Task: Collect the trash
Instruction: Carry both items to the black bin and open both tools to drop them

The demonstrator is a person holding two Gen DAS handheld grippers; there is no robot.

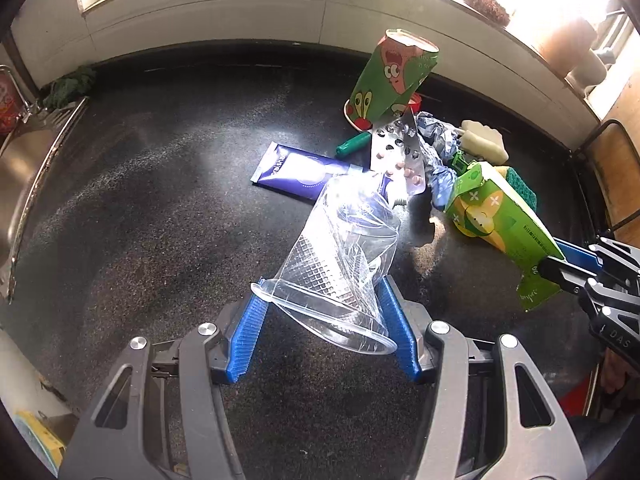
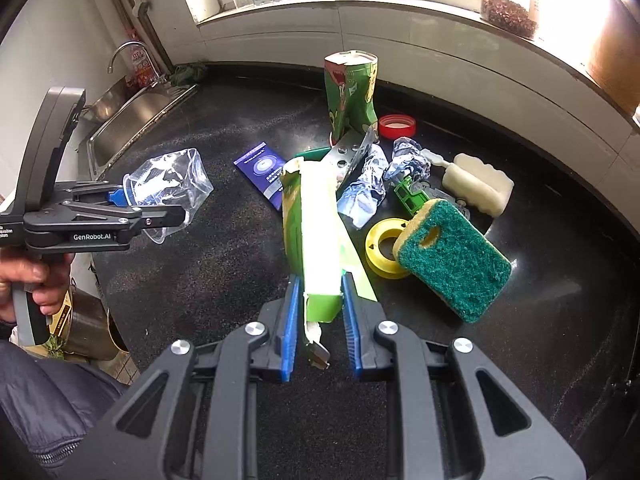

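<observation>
Presently, my left gripper (image 1: 322,312) clamps a crushed clear plastic cup (image 1: 340,256) above the dark bench (image 1: 160,200); my right gripper (image 2: 320,312) pinches a flattened green carton (image 2: 316,236), its lower end hidden between the pads. The blister pack (image 2: 352,152) is partly covered. Bare bench lies open left, toward the sink (image 2: 136,120); clutter crowds the right.

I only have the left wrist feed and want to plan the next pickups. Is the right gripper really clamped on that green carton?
Observer: Yes. The right gripper pinches the green carton between both fingers, at its torn end.
Operator: Anything hidden behind the carton?
Observer: A yellow ring lies on the counter, with the green sponge propped on it.
Operator: And my cup?
Observer: The clear cup looks lifted off the counter in the left gripper.
</observation>
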